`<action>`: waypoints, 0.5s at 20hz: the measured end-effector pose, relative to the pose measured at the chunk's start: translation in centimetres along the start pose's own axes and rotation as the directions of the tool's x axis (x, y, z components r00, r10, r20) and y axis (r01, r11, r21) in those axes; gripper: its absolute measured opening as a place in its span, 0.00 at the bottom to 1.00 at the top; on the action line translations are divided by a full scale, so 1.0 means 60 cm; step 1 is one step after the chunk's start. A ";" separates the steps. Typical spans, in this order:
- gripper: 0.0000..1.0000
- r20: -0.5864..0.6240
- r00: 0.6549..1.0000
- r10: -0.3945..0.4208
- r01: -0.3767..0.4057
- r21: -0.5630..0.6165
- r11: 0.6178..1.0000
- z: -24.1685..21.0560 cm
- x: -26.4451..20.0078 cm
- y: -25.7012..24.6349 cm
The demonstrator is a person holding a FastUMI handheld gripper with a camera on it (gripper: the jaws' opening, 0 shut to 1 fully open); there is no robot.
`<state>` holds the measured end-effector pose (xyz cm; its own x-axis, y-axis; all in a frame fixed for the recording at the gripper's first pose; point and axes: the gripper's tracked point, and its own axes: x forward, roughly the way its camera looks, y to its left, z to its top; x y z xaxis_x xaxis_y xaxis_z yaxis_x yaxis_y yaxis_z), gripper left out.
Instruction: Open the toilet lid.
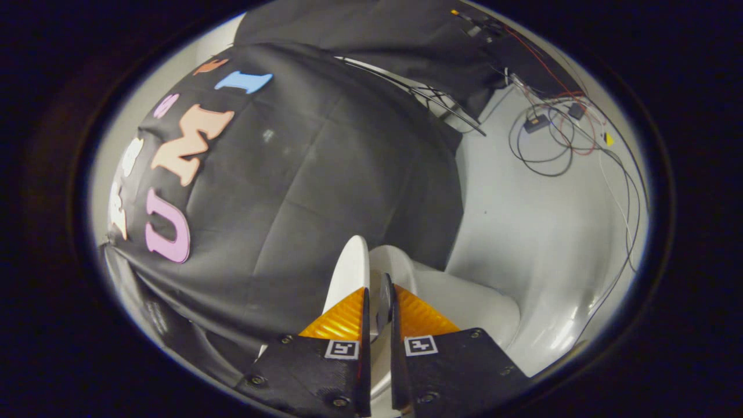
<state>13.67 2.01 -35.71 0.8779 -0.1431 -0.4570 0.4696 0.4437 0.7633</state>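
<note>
Two fingers closed on the raised lid

The gripper (378, 302) was seen nearly closed, its fingers pinching the lid (351, 270), held upright. Just beyond, the toilet (464, 302) was seen against black cloth (302, 174); cables (551, 139) lay farther off.

Tangled cables (557, 139) sprawl across the pale floor (522, 220).

Your lid (350, 264) looks like smooth glossy white plastic, same for the bowl (464, 302). The wall (302, 191) is matte black cloth, creased. The floor (522, 220) is smooth with a slight sheen, and the cables (545, 157) on it look rubbery.
</note>
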 end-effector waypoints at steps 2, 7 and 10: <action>0.14 0.012 1.000 0.011 -0.010 -0.065 0.998 0.007 -0.010 0.040; 0.14 0.002 0.990 0.144 -0.140 -0.216 0.966 0.017 -0.038 0.206; 0.14 -0.006 0.978 0.209 -0.201 -0.289 0.936 -0.004 -0.055 0.310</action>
<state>19.49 10.95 -20.16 0.9560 -0.0423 -0.2902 0.2355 0.7001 0.6741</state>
